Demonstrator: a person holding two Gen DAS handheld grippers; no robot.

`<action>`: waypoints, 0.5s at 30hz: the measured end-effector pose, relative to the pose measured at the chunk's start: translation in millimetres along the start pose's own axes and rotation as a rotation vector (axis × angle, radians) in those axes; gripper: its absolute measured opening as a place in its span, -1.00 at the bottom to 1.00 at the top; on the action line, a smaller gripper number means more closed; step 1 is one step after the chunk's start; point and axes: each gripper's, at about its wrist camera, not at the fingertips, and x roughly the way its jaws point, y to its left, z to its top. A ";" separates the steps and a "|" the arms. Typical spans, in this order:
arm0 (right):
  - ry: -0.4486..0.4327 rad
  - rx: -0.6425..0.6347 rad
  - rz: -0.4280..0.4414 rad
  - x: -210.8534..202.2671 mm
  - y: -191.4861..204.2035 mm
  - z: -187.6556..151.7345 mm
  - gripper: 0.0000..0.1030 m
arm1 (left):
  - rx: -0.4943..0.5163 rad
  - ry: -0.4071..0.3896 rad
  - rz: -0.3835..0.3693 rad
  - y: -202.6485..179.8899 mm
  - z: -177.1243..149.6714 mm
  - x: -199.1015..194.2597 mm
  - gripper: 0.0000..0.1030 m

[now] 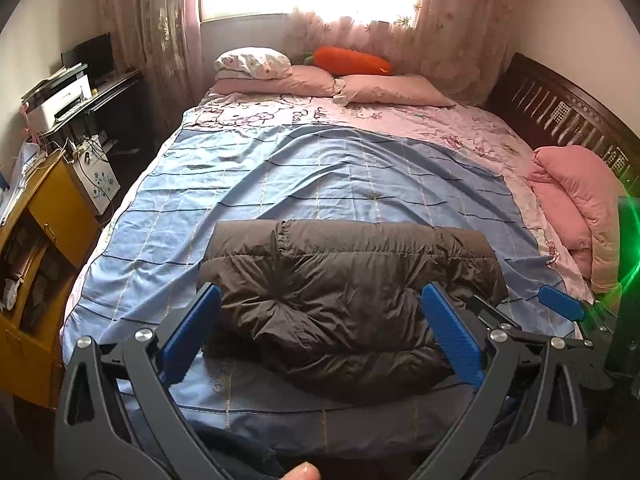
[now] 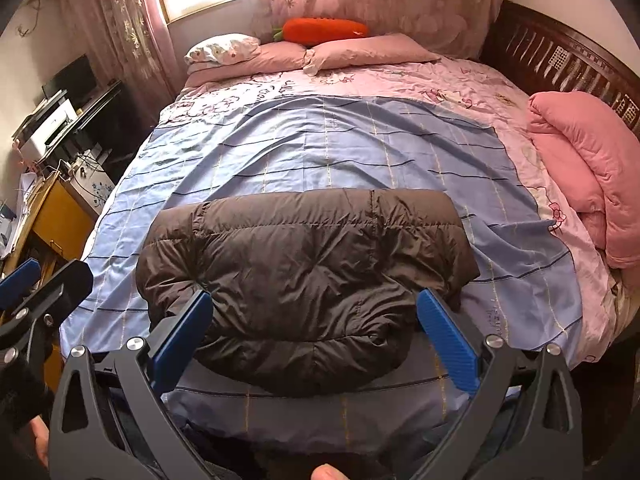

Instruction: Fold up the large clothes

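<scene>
A dark brown puffer jacket (image 1: 340, 300) lies folded into a thick bundle on the blue checked sheet (image 1: 300, 176) near the foot of the bed. It also shows in the right wrist view (image 2: 304, 280). My left gripper (image 1: 320, 296) is open and empty, held above the jacket's near edge. My right gripper (image 2: 314, 304) is open and empty, also above the jacket's near edge. The right gripper's blue tip (image 1: 560, 302) shows at the right of the left wrist view. The left gripper (image 2: 24, 280) shows at the left edge of the right wrist view.
Pink pillows (image 1: 360, 88) and an orange carrot plush (image 1: 352, 61) lie at the head of the bed. A folded pink quilt (image 2: 580, 160) sits by the dark wooden rail (image 2: 560, 56) on the right. A yellow cabinet (image 1: 44, 232) and a cluttered desk (image 1: 80, 92) stand left of the bed.
</scene>
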 end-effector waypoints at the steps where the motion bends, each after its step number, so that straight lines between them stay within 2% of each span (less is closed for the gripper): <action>1: 0.000 0.000 0.000 -0.1 0.8 -0.3 0.97 | 0.000 0.000 0.002 0.9 -0.3 0.2 0.96; 15: 0.002 -0.017 0.000 -1.6 7.5 0.1 0.97 | 0.001 0.003 -0.006 5.4 -1.5 0.8 0.96</action>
